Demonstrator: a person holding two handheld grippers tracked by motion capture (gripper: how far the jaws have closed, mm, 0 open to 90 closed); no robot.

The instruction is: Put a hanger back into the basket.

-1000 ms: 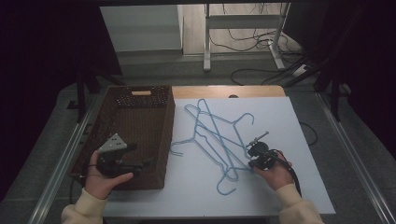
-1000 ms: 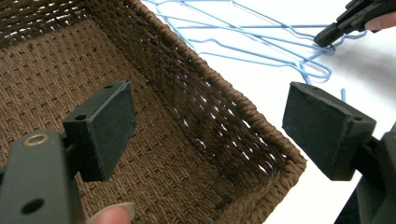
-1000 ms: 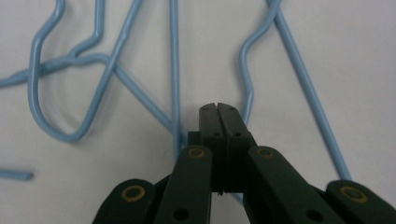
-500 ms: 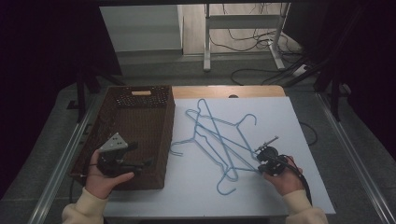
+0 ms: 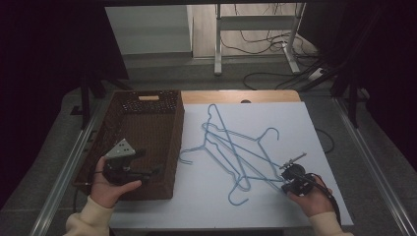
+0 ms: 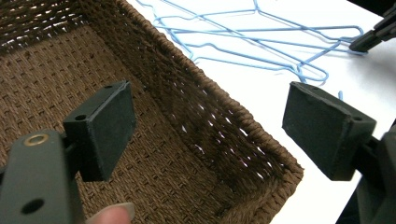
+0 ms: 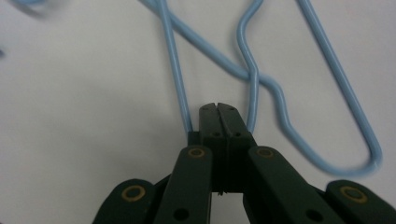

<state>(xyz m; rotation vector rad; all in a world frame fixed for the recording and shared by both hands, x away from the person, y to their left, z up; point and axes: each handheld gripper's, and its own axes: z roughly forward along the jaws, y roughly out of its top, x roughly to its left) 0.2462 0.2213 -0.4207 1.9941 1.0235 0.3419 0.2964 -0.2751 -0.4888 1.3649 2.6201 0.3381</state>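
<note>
A lab or workshop: dark curtains [image 5: 49, 59]; floor cables [image 5: 275, 49]; metal-framed table [image 5: 275, 206].

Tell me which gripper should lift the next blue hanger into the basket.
Right, probably. The right gripper sits, jaws shut, at the blue wire hangers on the white table; whether it grips one is unclear. The left gripper hangs open over the brown wicker basket, apart from the hangers.

No writing, label, brand, number or sign can be read in any of the views — nothing legible stands on any surface. What looks like marking is too small or too dim to make out.
</note>
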